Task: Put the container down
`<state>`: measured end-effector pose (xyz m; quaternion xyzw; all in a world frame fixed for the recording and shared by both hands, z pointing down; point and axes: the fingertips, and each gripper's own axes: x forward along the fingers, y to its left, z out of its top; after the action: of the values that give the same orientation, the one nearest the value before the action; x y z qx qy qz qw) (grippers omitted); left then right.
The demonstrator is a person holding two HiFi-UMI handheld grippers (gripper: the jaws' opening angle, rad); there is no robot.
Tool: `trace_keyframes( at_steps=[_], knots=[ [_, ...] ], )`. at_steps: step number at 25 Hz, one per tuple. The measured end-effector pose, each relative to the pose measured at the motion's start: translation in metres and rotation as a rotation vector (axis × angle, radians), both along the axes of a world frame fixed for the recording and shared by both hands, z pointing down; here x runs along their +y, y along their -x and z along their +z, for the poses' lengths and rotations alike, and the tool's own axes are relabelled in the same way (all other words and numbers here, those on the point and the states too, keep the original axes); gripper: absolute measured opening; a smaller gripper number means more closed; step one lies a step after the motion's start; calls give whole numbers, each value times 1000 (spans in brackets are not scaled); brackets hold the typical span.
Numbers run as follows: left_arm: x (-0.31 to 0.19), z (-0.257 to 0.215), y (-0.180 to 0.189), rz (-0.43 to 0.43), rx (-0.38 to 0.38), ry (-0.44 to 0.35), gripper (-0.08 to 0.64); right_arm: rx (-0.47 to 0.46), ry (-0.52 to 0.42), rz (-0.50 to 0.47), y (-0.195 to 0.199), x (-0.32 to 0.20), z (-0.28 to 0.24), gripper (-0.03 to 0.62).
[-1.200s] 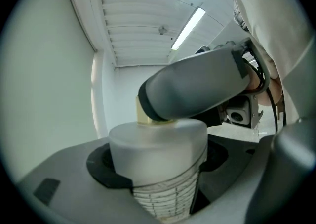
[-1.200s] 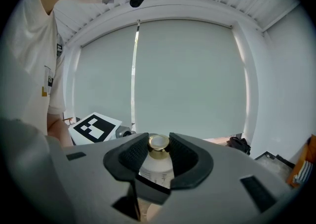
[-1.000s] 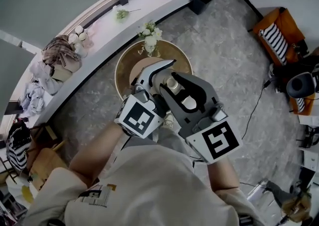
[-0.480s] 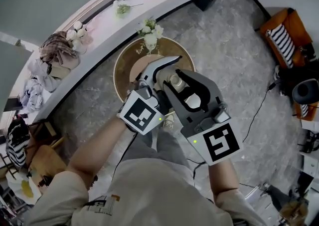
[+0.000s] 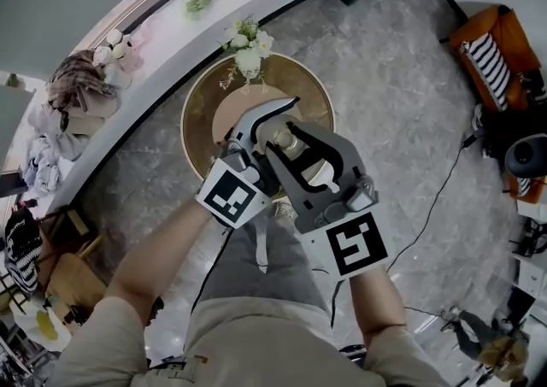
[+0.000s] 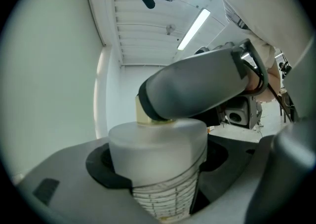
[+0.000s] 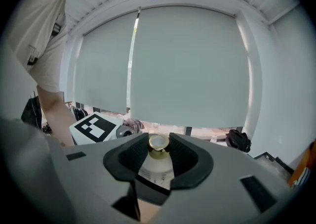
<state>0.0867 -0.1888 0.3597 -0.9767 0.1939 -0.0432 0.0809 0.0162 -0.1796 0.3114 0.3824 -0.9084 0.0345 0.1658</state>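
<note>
- The left gripper point(image 5: 267, 131) is clamped on the container point(image 6: 158, 154); in the left gripper view its two dark pads hug the frosted white body from both sides, just above a band of printed lines
- The right gripper point(image 5: 309, 159) pinches the same container higher up; in the right gripper view its black pads sit against either side of the gold cap point(image 7: 159, 145), with the pale body showing below them
- In the left gripper view one grey jaw of the right gripper lies across the top of the container, over the cap
- The container stands upright between the two grippers, cap uppermost; in the head view it sits over the near right part of the round wooden table point(image 5: 195, 103); whether its base touches the table top cannot be told
- A pinkish mat point(image 5: 226, 118) lies on the table, partly under the grippers; a bunch of white flowers point(image 5: 246, 42) stands at the table's far edge
- The left marker cube point(image 5: 231, 195) and the right marker cube point(image 5: 355, 243) lie near the person, just beside each other
- A curved white ledge point(image 5: 154, 65) runs past the far left of the table; an orange seat point(image 5: 487, 39) with a striped cushion stands at the far right
</note>
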Motion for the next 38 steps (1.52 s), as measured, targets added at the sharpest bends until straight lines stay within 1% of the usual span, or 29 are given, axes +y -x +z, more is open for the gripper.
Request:
trace_keyframes(
  at_steps=[2, 5, 10, 14, 17, 18, 20, 23, 25, 27, 30, 35, 38],
  knots=[
    [-5, 21, 3, -7, -1, 3, 352, -1, 0, 0, 3, -4, 20, 130],
    [-8, 53, 5, -2, -24, 13, 351, -19, 24, 8, 4, -9, 50, 130],
    [-15, 99, 6, -11, -20, 41, 352, -25, 50, -8, 6, -17, 96, 130],
    [-20, 137, 5, -20, -56, 53, 351, -65, 65, -6, 2, -22, 129, 130],
    [-27, 159, -1, -36, -23, 110, 352, -65, 85, -5, -2, -30, 152, 130],
    [-29, 166, -2, -37, -22, 116, 352, -62, 87, -11, -2, -33, 159, 130],
    [-33, 180, -1, -37, -37, 99, 352, -60, 91, -20, -2, -36, 174, 130],
    [-37, 204, -3, -19, -44, 86, 352, -63, 100, -21, -4, -41, 198, 130],
    [-37, 220, -8, -4, -11, 82, 352, -83, 98, -1, -8, -44, 213, 130],
    [-39, 237, -12, 7, 1, 72, 353, -81, 97, 18, -11, -48, 230, 130],
    [-45, 266, -13, 23, -15, 85, 351, -78, 119, 38, -13, -55, 259, 130],
    [-56, 318, -13, 47, -53, 106, 352, -38, 135, 40, -11, -70, 307, 130],
    [-64, 343, -14, 55, -56, 123, 353, -25, 140, 49, -10, -79, 331, 130]
  ],
)
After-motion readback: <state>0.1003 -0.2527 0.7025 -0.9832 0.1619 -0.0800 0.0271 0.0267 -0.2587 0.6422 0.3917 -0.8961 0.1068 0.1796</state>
